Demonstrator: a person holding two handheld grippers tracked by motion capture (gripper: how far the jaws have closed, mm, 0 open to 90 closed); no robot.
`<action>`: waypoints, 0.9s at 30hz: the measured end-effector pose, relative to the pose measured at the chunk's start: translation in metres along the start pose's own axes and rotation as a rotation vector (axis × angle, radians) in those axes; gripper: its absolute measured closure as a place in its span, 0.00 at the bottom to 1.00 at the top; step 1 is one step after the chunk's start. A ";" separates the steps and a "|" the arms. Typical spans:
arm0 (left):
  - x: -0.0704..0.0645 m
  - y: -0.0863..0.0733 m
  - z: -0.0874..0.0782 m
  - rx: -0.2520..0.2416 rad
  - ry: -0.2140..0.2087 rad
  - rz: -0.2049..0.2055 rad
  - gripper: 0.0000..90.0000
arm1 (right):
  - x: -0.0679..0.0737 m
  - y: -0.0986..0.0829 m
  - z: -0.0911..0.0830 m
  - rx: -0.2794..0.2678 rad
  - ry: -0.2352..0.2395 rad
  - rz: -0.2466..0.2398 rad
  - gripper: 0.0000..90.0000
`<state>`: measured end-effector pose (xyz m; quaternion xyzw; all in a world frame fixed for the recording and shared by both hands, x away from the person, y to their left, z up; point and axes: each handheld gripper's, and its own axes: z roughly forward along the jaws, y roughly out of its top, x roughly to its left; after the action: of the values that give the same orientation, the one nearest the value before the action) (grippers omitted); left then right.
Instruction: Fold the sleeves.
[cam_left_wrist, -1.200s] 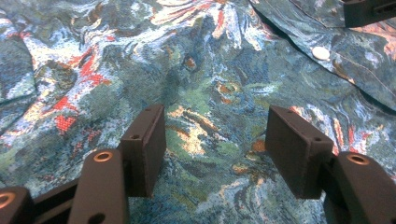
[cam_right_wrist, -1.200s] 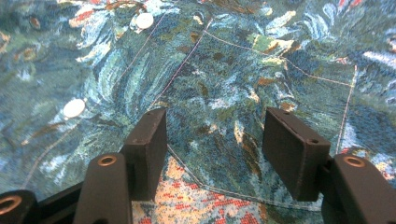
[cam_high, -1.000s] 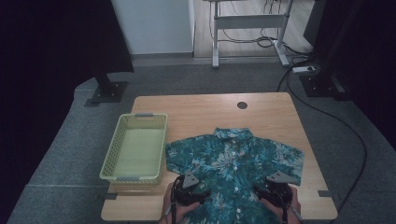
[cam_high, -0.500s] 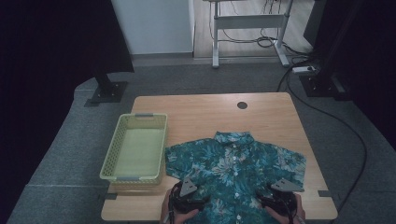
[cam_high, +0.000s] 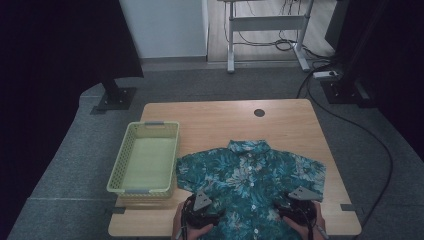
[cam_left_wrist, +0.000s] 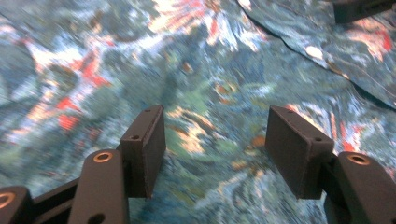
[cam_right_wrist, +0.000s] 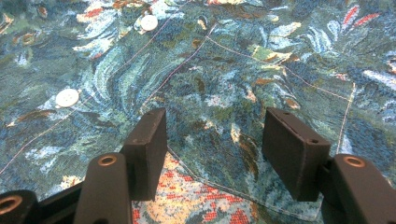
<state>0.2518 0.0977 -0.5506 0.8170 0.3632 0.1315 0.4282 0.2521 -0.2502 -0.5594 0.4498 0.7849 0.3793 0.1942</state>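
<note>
The floral shirt (cam_high: 250, 187) lies spread face-up on the wooden worktop (cam_high: 225, 122), collar toward the far edge and sleeves out to either side, its hem reaching the near edge where the person sits; laid flat like this, it looks ready to be folded or gathered from the bottom. The left gripper (cam_high: 199, 216) sits over the shirt's lower left part and the right gripper (cam_high: 299, 210) over its lower right, a symmetric placement that would let both hem corners be taken at once. In the left gripper view the fingers (cam_left_wrist: 144, 149) stand spread apart with patterned cloth between and below them, nothing pinched; that picture is blurred, so whether the tips touch the fabric is hard to say. The right gripper view shows its fingers (cam_right_wrist: 149, 144) likewise parted, hovering just above the hem edge, where the paler reddish underside of the cloth peeks out, with two white buttons (cam_right_wrist: 67, 97) on the placket off to one side. A yellow-green basket (cam_high: 145, 157) stands just beside the shirt's left sleeve, probably the place meant for the garment.
</note>
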 end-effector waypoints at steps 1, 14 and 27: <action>0.003 0.003 -0.001 -0.019 0.005 -0.008 0.43 | 0.000 0.000 0.000 0.000 -0.001 -0.002 0.44; 0.015 0.005 0.008 0.028 0.006 0.012 0.43 | -0.005 0.004 -0.002 0.034 0.045 0.008 0.43; 0.016 0.004 0.009 0.060 -0.001 0.012 0.41 | -0.022 0.009 -0.015 -0.015 0.002 0.041 0.42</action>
<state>0.2697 0.1017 -0.5540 0.8316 0.3619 0.1227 0.4029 0.2591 -0.2723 -0.5433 0.4638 0.7729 0.3895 0.1892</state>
